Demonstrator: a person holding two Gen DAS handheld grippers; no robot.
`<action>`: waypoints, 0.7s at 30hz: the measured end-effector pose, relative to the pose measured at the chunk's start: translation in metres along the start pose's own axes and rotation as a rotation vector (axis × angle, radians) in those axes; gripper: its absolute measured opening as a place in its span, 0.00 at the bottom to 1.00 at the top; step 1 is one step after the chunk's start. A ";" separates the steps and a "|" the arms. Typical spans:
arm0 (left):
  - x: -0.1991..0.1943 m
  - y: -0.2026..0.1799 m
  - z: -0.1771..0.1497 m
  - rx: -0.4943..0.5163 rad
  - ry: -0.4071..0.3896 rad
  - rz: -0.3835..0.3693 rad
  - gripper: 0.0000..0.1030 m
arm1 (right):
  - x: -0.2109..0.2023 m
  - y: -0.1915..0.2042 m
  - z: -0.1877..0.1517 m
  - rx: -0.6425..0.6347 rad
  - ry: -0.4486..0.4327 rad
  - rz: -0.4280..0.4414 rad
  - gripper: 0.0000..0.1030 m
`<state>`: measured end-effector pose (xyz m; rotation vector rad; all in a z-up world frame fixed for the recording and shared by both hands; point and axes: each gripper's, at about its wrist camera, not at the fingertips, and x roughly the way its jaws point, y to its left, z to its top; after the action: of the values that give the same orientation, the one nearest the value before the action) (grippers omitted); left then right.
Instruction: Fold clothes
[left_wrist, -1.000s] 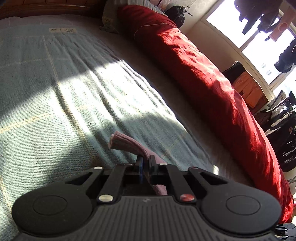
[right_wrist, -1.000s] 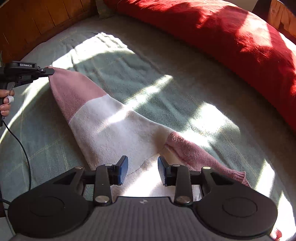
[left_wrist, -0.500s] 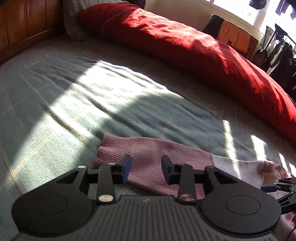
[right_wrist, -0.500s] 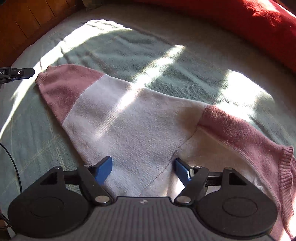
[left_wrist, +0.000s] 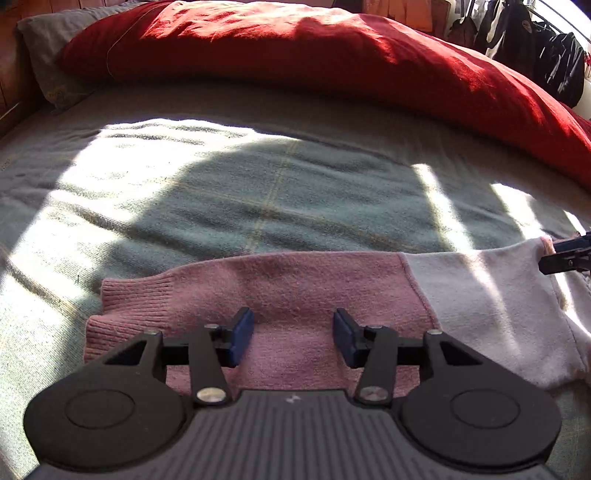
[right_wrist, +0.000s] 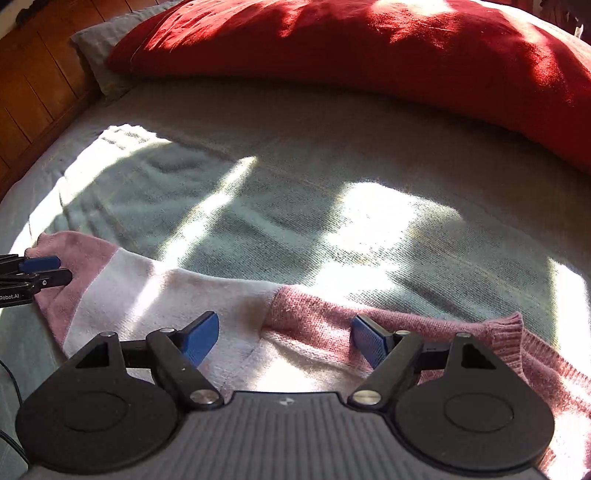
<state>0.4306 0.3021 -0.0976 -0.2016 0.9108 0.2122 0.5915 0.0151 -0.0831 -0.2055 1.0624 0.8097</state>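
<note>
A pink and white knit sweater lies flat on the grey-green bedspread. In the left wrist view its pink sleeve with a ribbed cuff stretches across, and my left gripper hovers open just over it, holding nothing. In the right wrist view the white body and pink collar edge lie under my right gripper, which is wide open and empty. The left gripper shows at the far left of that view, over the sleeve end. The right gripper's tip shows at the right edge of the left wrist view.
A long red duvet roll lies along the far side of the bed, also in the right wrist view. A wooden wall borders the left. Dark clothes hang at the back right. The bedspread stretches beyond the sweater.
My left gripper let go of the pink sleeve, opened and turned to face across it. My right gripper opened wider and moved over the sweater's shoulder. The sleeve now lies flat.
</note>
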 end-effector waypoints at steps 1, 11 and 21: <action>0.002 0.004 0.001 -0.015 0.000 -0.008 0.51 | 0.008 0.002 0.000 -0.020 -0.008 -0.003 0.89; -0.007 -0.002 0.017 0.002 -0.036 -0.045 0.60 | -0.026 0.026 0.007 -0.062 -0.042 0.042 0.97; 0.011 0.037 0.026 -0.104 -0.047 0.000 0.59 | 0.013 0.044 -0.017 -0.128 0.034 0.027 1.00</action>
<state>0.4467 0.3455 -0.0940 -0.2916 0.8536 0.2637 0.5533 0.0436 -0.0926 -0.3150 1.0479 0.9026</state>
